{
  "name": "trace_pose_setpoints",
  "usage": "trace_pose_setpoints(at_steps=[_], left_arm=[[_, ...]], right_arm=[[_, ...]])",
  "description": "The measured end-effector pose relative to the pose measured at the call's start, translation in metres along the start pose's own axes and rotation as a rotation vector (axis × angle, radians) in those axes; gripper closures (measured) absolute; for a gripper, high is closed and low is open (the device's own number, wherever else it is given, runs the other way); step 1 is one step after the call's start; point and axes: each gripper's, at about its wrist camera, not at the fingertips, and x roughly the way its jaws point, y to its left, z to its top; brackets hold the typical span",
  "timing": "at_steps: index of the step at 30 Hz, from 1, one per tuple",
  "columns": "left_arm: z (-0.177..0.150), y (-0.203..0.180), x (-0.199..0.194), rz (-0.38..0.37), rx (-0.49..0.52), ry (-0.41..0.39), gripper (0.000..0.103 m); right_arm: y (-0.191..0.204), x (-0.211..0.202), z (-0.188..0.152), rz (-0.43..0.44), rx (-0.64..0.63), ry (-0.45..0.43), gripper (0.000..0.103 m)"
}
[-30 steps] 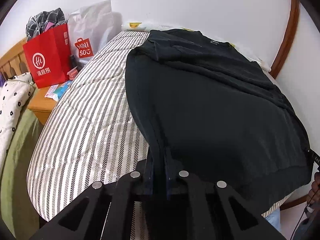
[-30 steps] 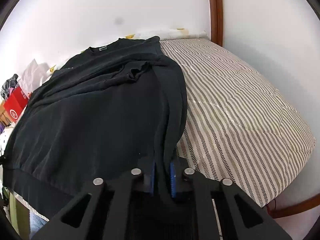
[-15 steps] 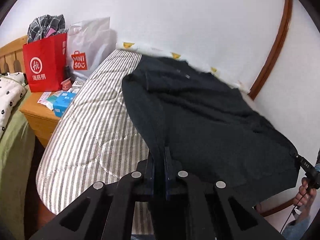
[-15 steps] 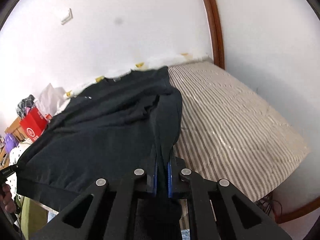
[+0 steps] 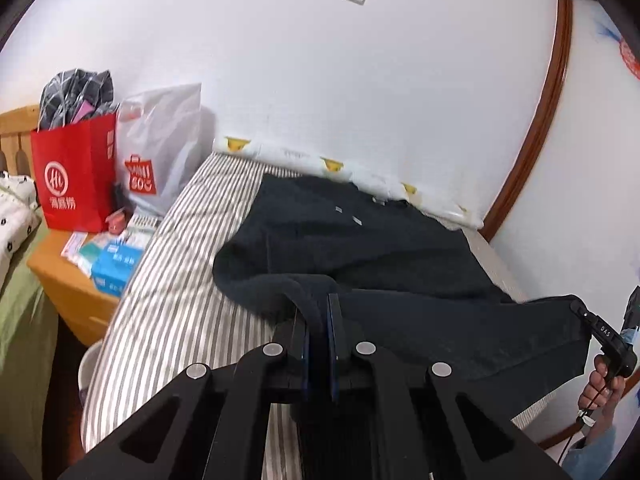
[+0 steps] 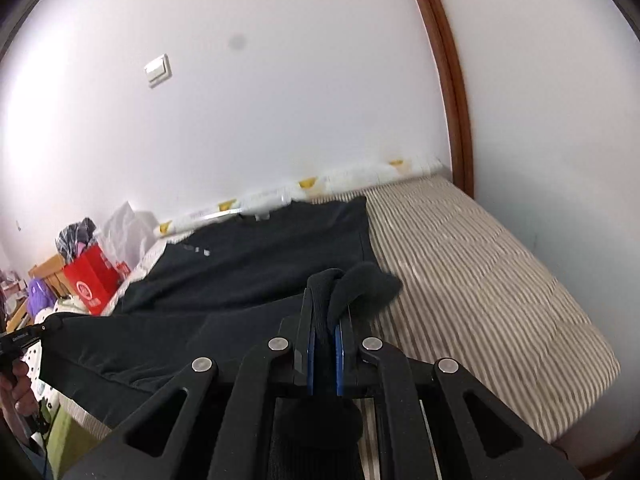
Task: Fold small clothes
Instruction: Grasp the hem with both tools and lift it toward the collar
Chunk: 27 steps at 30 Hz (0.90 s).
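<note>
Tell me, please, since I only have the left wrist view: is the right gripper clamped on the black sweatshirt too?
Observer: Yes, the right gripper is shut on a bunched corner of the black sweatshirt.
Operator: Thank you. What lies to the right of the garment there?
Observer: Bare striped mattress, running to a wooden door frame.
Operator: Can you see my gripper from that side?
Observer: Yes, the left gripper shows at the picture's left edge, pinching the hem's other corner, with the hem stretched between the two.
</note>
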Motion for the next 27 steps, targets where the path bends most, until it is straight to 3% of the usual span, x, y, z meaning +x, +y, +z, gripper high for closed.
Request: trace_pose_setpoints(at_steps=[9, 14, 19, 27], left_arm=[[0.048, 0.005, 0.059, 0.023, 0.008, -0.005, 0.096], [0.065, 0.008, 0.108, 0.105, 0.061, 0.006, 0.096], [0.071, 0.022, 0.159, 0.152, 0.033, 0.075, 0.096], [0.069, 0.038, 0.208, 0.203, 0.012, 0.187, 0.096]], right_arm=[[0.011, 0.064, 0.061, 0.022, 0.009, -0.017, 0.096], [0.014, 0.114, 0.084, 0.014, 0.0, -0.017, 0.096], [0.008, 0.168, 0.089, -0.009, -0.007, 0.004, 0.096], [-0.011, 0.254, 0.08, -0.046, 0.024, 0.154, 0.096]])
